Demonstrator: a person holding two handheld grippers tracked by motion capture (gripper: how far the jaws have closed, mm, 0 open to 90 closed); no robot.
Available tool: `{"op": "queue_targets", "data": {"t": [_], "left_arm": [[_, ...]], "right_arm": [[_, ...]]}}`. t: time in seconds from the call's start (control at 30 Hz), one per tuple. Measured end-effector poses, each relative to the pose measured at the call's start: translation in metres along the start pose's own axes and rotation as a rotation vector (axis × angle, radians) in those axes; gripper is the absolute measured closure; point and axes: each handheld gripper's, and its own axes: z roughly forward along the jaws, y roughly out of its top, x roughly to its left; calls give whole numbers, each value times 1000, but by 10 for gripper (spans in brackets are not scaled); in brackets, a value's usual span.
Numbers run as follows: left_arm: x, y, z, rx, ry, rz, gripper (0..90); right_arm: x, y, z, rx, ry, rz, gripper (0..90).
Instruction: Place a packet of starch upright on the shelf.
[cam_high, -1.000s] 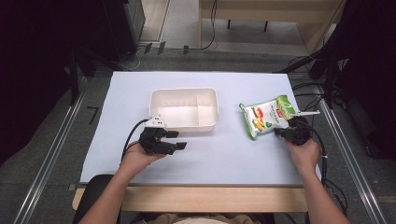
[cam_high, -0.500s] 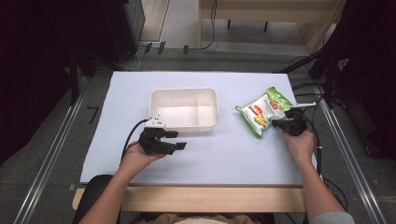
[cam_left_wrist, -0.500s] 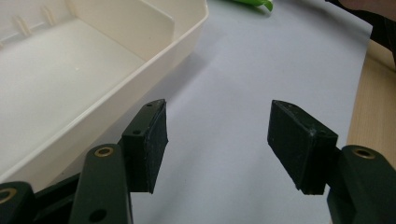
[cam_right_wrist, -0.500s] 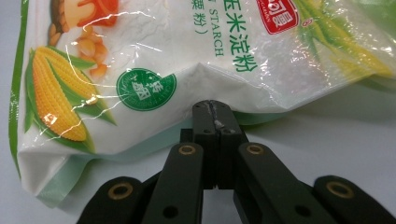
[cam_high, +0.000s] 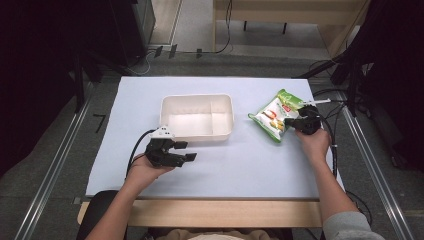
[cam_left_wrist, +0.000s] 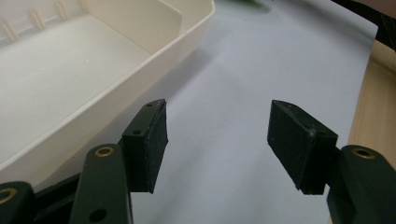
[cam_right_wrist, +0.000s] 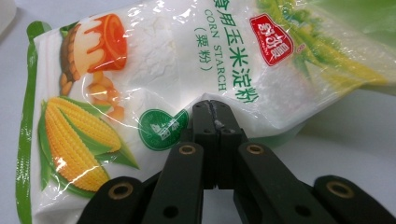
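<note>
A green and white corn starch bag (cam_high: 273, 116) hangs tilted over the right part of the pale blue table mat, one end near the mat. My right gripper (cam_high: 295, 122) is shut on the bag's lower edge; in the right gripper view the two jaws meet on the bag's (cam_right_wrist: 154, 84) plastic at the gripper (cam_right_wrist: 215, 109). A cream two-compartment tray (cam_high: 227, 107) stands empty at the mat's middle. My left gripper (cam_high: 186, 151) rests just in front of the tray's near left corner, open, with nothing between its pads (cam_left_wrist: 147, 142); the tray wall (cam_left_wrist: 154, 58) lies to its left.
The pale blue mat (cam_high: 240, 170) covers the table, with a wooden edge (cam_high: 200, 212) along the front. Metal rails (cam_high: 47, 175) run along both sides. Cables trail from both grippers, and several lie off the mat's right edge.
My right gripper has carried the bag up and to the left, toward the tray, and the bag has swung round. The left gripper has stayed put.
</note>
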Motion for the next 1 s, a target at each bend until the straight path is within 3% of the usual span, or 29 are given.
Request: {"op": "queue_targets", "data": {"t": [0.13,0.3,0.33,0.47,0.5,0.57,0.7,0.77,1.0], "left_arm": [[0,0,-1,-7,-2,-7,386],[0,-1,-2,-8,-3,-8,386],[0,-1,-2,-14,-2,-7,387],[0,0,-2,-18,-5,-7,387],[0,0,-2,-16,-2,-4,387],[0,0,-2,-17,-3,-6,387],[0,1,-1,-15,-4,-6,387],[0,1,-1,-14,-8,-2,387],[0,1,0,-16,-10,-2,387]], "right_arm": [[4,1,-6,1,-21,-15,900],[17,0,-25,-19,-8,-37,900],[27,-3,-32,-28,16,-49,900],[41,-6,-38,-38,38,-79,900],[55,-10,-41,-44,53,-105,900],[62,-12,-42,-45,64,-114,900],[75,-17,-41,-43,96,-130,900],[89,-21,-31,-16,108,-163,900],[91,-24,-10,27,100,-165,900]]}}
